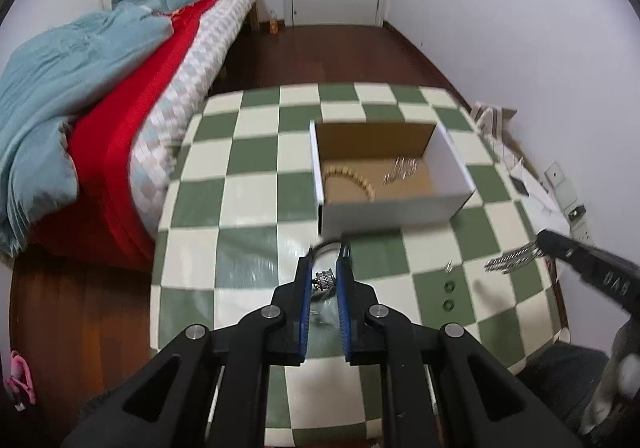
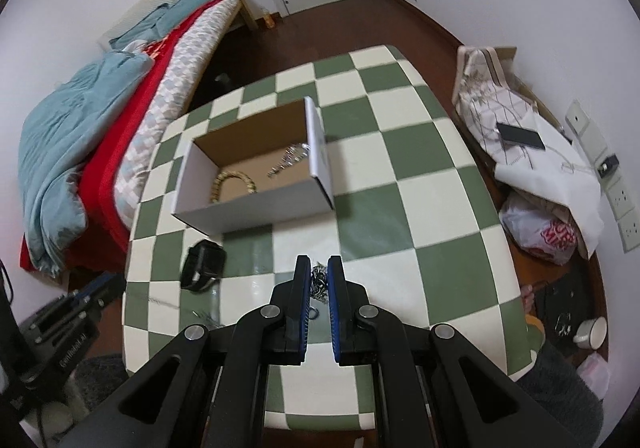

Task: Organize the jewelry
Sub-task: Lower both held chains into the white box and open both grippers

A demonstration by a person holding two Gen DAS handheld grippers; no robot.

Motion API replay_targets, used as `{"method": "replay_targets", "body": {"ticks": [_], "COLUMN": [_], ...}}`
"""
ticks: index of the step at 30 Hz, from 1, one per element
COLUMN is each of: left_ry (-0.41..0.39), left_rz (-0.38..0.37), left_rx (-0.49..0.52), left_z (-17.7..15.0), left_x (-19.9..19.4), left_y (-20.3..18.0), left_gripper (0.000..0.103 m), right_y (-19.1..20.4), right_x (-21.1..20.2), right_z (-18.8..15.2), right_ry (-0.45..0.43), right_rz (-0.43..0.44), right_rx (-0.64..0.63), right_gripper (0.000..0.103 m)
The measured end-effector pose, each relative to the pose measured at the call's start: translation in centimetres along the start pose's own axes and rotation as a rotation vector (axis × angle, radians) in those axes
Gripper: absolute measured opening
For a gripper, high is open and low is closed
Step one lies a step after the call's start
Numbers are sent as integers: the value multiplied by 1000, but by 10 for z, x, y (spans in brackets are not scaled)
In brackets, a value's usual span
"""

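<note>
Bracelet (image 1: pixel 323 281) pinched inside left hand-held gripper (image 1: pixel 326 254).

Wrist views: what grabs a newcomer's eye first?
The green-and-white checked table fills both views, with an open white box on it holding a bead bracelet and a silver chain. Nearest the cameras, the left tool is shut on a small silver charm and the right tool on a dangling silver chain piece. A red-and-blue bed stands at the left.

left hand-held gripper (image 1: pixel 325 268) clamped, right hand-held gripper (image 2: pixel 319 272) clamped
</note>
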State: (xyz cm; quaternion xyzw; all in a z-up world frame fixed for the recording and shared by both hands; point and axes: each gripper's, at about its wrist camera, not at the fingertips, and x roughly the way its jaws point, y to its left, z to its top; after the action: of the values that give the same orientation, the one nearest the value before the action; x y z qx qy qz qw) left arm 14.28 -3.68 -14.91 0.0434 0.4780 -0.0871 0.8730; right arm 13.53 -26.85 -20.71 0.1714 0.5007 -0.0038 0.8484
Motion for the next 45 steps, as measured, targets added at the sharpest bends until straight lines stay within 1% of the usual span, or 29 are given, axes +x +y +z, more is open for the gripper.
{"method": "replay_targets", "body": {"ticks": [9, 15, 20, 23, 26, 30, 34, 36, 39, 41, 45], "left_ry": [-91, -148, -175, -169, -140, -77, -10, 33, 89, 118, 169], "left_rz": [8, -18, -22, -34, -56, -97, -131, -152, -163, -174, -173], "left_rx": [-2, -16, -5, -8, -22, -44, -58, -65, -66, -72, -72], "left_z": [41, 74, 104, 120, 134, 146, 152, 152, 150, 148, 145], "left_x": [-29, -43, -43, -34, -19, 8, 37, 53, 76, 88, 106], "left_y": [-7, -11, -16, -15, -12, -7, -5, -5, -6, -6, -5], "left_gripper": [9, 9, 9, 9, 9, 9, 9, 9, 9, 9, 9], "right_y": [32, 48, 60, 66, 70, 67, 62, 59, 53, 49, 43], "right_x": [-18, -29, -35, -33, -25, -2, 28, 43, 65, 78, 95], "right_z": [26, 49, 74, 90, 106, 128, 140, 143, 143, 142, 139], "right_ry": [-55, -97, -129, -140, -131, -79, -24, 5, 55, 84, 128], "right_rz": [-21, -28, -25, -19, -4, 47, 51, 50, 48, 47, 45], "right_rx": [-92, -132, -160, -174, -171, -135, -117, -109, -97, -90, -76], "right_gripper": [9, 9, 9, 9, 9, 9, 9, 9, 9, 9, 9]}}
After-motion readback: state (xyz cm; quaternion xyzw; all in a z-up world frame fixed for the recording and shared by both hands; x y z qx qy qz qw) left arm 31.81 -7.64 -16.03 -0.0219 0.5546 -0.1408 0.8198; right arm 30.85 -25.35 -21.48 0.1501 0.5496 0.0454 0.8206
